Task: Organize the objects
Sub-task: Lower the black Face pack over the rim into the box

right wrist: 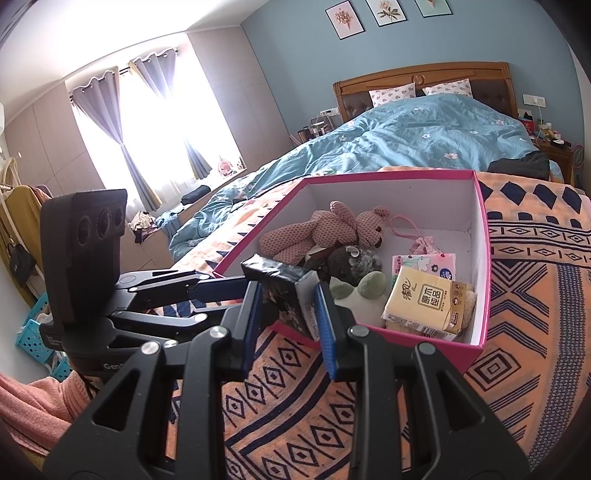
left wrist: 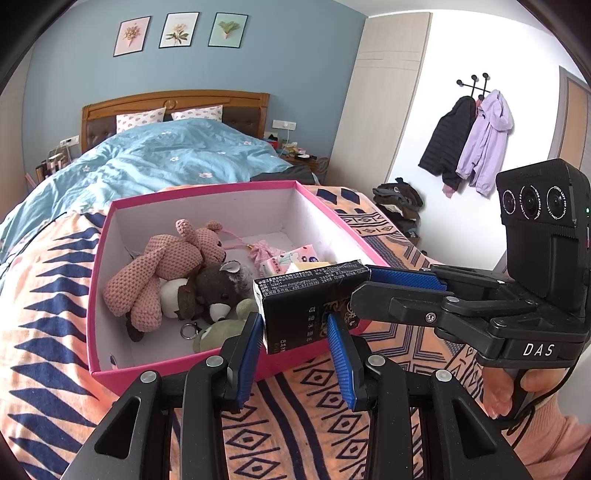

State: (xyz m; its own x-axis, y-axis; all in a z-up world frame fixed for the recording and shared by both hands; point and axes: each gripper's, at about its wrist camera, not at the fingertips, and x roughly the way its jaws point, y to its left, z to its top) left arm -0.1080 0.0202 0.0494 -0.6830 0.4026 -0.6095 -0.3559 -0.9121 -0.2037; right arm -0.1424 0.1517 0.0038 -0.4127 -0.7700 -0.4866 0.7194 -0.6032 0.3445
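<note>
On a bed, a pink box holds plush toys. At its near rim, a black tissue pack lies lengthwise between both hand-held grippers: the left hand-held gripper and right hand-held gripper each clamp it. Its underside is hidden.

One pink box on the bed; inside it, four plush toys: one pink bear, one grey koala, one white toy, one green toy; three tissue packs in the box: two floral, one yellow; one black pack at its near rim; three pictures on the wall beyond it; two pillows; two jackets.
</note>
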